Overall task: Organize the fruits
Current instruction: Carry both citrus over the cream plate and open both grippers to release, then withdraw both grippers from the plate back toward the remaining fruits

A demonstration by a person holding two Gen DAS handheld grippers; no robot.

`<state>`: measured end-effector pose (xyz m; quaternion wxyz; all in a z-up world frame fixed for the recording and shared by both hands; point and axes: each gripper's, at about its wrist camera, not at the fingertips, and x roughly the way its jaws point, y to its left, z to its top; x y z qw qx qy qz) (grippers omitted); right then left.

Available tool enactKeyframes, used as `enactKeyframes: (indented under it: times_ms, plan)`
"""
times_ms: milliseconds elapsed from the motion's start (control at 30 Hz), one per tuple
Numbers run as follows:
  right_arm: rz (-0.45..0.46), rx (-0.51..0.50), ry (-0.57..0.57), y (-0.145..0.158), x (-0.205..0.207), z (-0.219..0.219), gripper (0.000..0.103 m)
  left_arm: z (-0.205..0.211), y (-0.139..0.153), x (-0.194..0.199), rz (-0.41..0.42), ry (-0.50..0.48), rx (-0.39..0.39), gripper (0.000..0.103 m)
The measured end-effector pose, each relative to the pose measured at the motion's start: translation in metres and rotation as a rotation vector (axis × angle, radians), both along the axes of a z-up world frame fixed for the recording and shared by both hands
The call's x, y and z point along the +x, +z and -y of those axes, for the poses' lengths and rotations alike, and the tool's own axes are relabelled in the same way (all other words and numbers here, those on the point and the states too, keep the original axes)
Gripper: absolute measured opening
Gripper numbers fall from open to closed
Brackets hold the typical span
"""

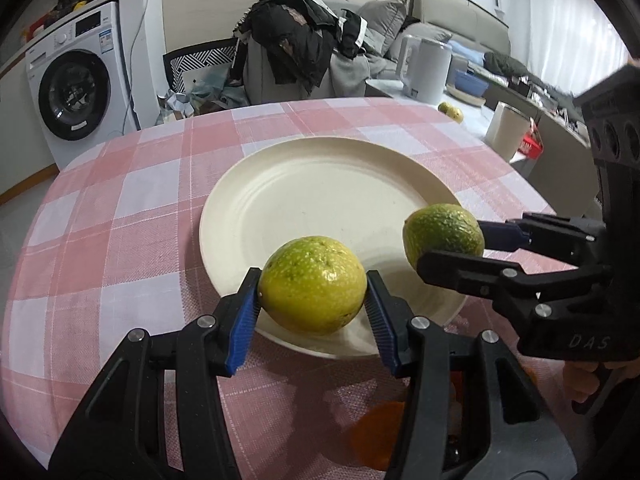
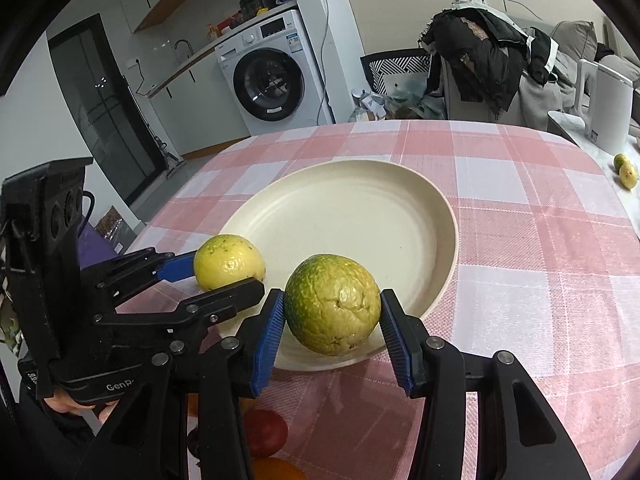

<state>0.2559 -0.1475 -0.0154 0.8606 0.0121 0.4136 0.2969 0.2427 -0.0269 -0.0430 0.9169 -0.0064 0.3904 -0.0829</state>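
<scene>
My left gripper (image 1: 313, 285) is shut on a yellow-green fruit (image 1: 313, 285) and holds it above the near rim of a cream plate (image 1: 320, 184). My right gripper (image 2: 333, 305) is shut on a greener, wrinkled fruit (image 2: 333, 305) above the plate's (image 2: 360, 208) near rim. Each gripper shows in the other's view: the right gripper (image 1: 448, 246) with its green fruit (image 1: 442, 234) at right, the left gripper (image 2: 226, 270) with its yellow fruit (image 2: 228, 261) at left. The plate holds no fruit.
The plate lies on a pink checked tablecloth (image 1: 120, 220). An orange fruit (image 1: 378, 436) and a red fruit (image 2: 265, 432) lie under the grippers near the table's front edge. A white kettle (image 1: 428, 70), a mug (image 1: 508, 130) and two small fruits (image 2: 625, 170) are on a side counter.
</scene>
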Motion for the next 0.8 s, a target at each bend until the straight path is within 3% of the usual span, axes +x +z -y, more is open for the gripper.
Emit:
enactKeyframes:
  times_ms: [300, 533, 600, 700, 767, 800]
  plan:
    - [-0.006, -0.001, -0.001, -0.001, 0.0, -0.001, 0.049, 0.004, -0.002, 0.003, -0.016, -0.009, 0.011, 0.048]
    - [0.022, -0.002, -0.005, 0.001, -0.003, 0.001, 0.049, -0.002, 0.004, -0.003, 0.022, 0.009, -0.036, 0.049]
    - [0.034, 0.008, -0.013, 0.004, -0.007, 0.004, 0.051, -0.006, 0.01, -0.008, 0.041, 0.032, -0.034, 0.061]
    - [0.076, 0.009, -0.048, 0.014, -0.015, 0.009, 0.063, -0.013, 0.02, -0.022, 0.086, 0.058, -0.06, 0.078]
    - [0.102, 0.003, -0.062, 0.021, -0.021, 0.012, 0.081, -0.018, 0.028, -0.034, 0.116, 0.072, -0.073, 0.082]
    - [0.114, -0.001, -0.065, 0.025, -0.025, 0.013, 0.085, -0.021, 0.031, -0.04, 0.124, 0.076, -0.074, 0.083]
